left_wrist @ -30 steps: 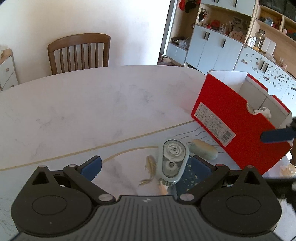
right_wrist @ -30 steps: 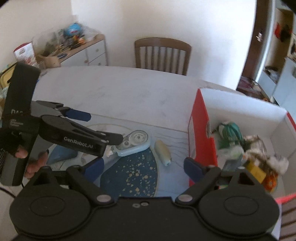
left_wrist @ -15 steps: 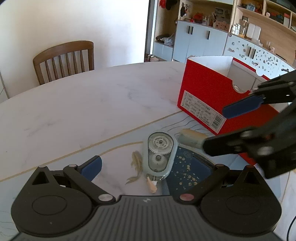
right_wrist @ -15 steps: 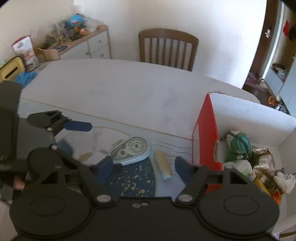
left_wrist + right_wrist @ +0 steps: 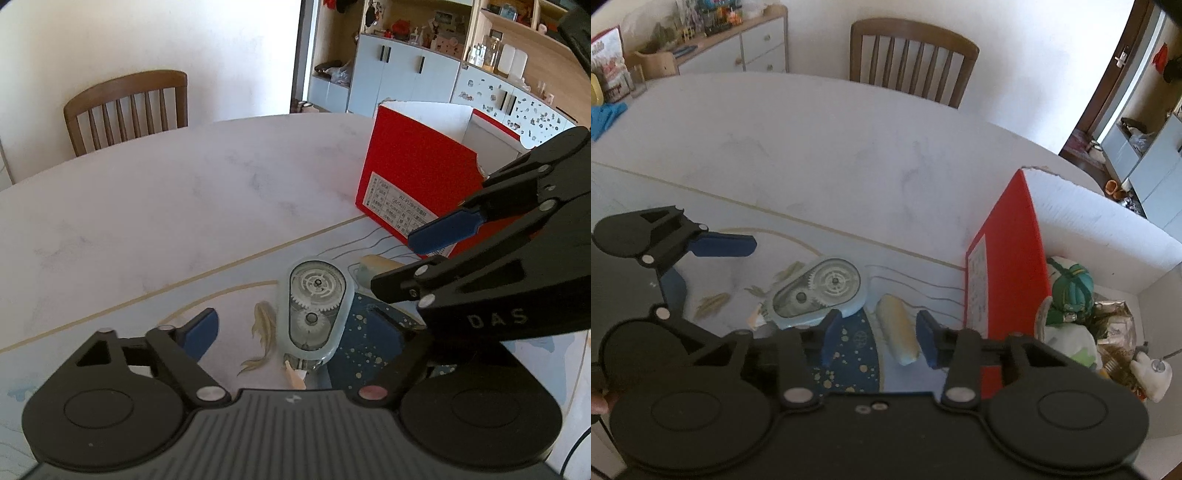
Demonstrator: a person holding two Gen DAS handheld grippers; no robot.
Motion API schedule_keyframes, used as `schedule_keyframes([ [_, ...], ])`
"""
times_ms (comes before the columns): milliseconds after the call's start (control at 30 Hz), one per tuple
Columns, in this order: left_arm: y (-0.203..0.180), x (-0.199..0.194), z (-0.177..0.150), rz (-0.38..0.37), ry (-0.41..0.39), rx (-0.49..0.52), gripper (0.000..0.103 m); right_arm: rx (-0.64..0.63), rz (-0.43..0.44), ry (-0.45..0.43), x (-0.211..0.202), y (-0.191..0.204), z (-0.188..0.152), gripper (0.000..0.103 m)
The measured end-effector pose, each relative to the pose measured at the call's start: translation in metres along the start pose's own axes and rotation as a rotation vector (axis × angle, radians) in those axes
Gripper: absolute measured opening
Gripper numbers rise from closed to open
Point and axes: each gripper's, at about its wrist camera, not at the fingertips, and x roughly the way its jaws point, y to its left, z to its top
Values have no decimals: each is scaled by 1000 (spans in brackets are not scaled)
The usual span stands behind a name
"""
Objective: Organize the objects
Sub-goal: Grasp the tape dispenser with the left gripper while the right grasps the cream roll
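Note:
A pale blue correction tape dispenser with clear gears lies on the patterned mat. My left gripper hovers over it with jaws closing. The dispenser sits between the fingers in the left wrist view, untouched by the pads. A cream oblong piece lies to its right. My right gripper straddles the piece with jaws closing and a gap still at the left pad. The red box stands to the right.
The box holds a green bundle, a white figure and foil packets. The white marble table stretches back to a wooden chair. A sideboard stands at the far left. The two grippers are close together.
My right gripper came in from the right, sank over the cream piece and narrowed its jaws. My left gripper drew nearer the dispenser and its jaws narrowed a little.

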Motion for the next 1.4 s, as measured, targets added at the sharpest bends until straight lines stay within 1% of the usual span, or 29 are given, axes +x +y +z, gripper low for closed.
schedule_keyframes([
  [100, -2, 4, 1, 2, 11, 6, 75, -12, -9, 39, 9, 0, 5, 37],
  [200, -1, 6, 2, 1, 15, 2, 69, -32, -7, 57, 14, 1, 9, 36],
  [300, 0, 7, 2, 4, 9, 2, 65, -18, 15, 77, 20, -2, 12, 36],
  [367, 0, 8, 3, 4, 9, -2, 64, -24, 12, 85, 22, -3, 14, 37],
  [433, -1, 9, 4, 1, 7, 1, 61, -20, 11, 95, 24, -6, 18, 37],
  [467, -1, 9, 5, -5, 6, 2, 56, -17, 12, 98, 24, -7, 18, 36],
  [533, -2, 9, 6, -12, 7, 5, 51, -14, 10, 102, 26, -10, 19, 34],
  [567, -3, 9, 7, -16, 8, 6, 44, -18, 3, 101, 27, -10, 19, 30],
  [700, -3, 9, 8, -18, 12, 3, 43, -34, -21, 95, 28, -9, 18, 22],
  [800, -3, 7, 7, -14, 13, -6, 43, -24, -22, 84, 27, -9, 17, 20],
  [867, -2, 6, 6, -9, 15, -12, 43, -1, -8, 74, 26, -11, 16, 16],
  [1000, 1, 1, 5, -1, 18, -24, 43, 49, 16, 44, 15, -15, 15, 13],
  [1067, 3, -2, 5, 4, 18, -30, 43, 71, 29, 29, 7, -16, 14, 0],
  [1133, 4, -6, 5, 7, 16, -35, 43, 89, 44, 13, -1, -17, 12, 0],
  [1200, 6, -9, 3, 9, 16, -41, 43, 83, 38, 5, -4, -15, 9, 0],
  [1267, 7, -12, 2, 13, 16, -45, 43, 72, 48, 9, -3, -14, 6, 0],
  [1333, 8, -15, 1, 14, 14, -50, 43, 71, 40, -6, -3, -14, 5, 0],
  [1400, 8, -17, 0, 16, 13, -51, 43, 69, 39, -2, -1, -15, 6, 1],
])
